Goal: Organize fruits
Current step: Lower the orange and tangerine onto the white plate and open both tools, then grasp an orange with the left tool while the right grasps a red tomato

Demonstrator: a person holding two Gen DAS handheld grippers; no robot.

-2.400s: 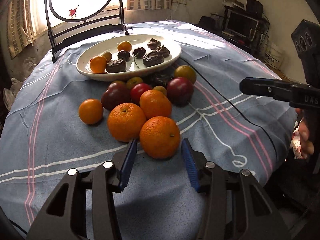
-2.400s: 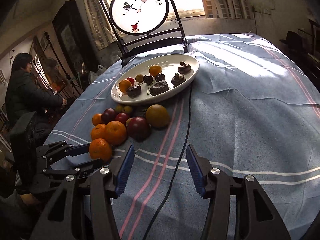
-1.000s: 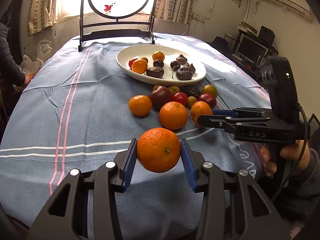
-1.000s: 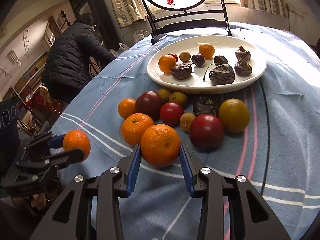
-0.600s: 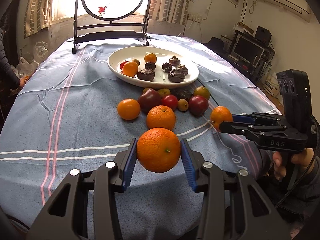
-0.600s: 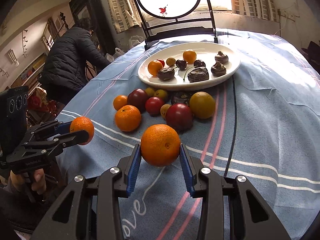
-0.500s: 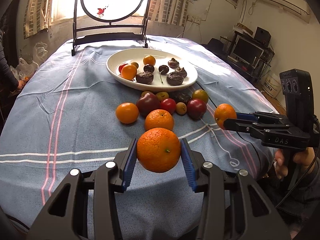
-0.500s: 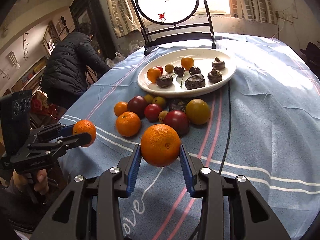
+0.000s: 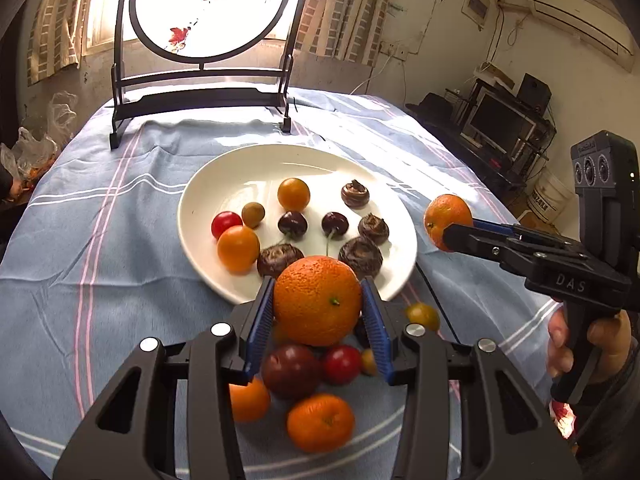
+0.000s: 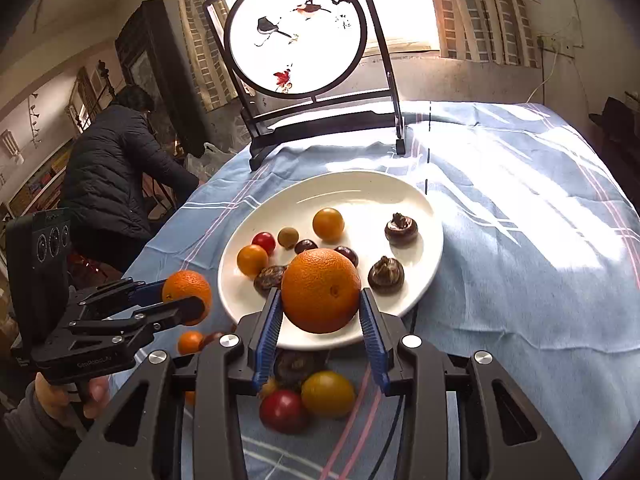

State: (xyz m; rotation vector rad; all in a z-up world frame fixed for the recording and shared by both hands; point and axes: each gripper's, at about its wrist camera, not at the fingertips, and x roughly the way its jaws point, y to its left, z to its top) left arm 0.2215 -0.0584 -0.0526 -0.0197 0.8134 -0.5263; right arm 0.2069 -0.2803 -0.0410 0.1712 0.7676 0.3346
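The left hand-held gripper (image 9: 318, 312), black with blue pads, is clamped on a round orange fruit (image 9: 318, 300). The right hand-held gripper (image 10: 320, 316) likewise grips another orange (image 10: 321, 290); both angle downward.

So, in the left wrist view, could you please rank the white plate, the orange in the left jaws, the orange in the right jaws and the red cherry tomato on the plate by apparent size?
1. White oval ceramic plate
2. Large round orange in the left jaws, though its nearness to the camera inflates it
3. Round orange in the right jaws, so their true order is unsure
4. Small red cherry tomato
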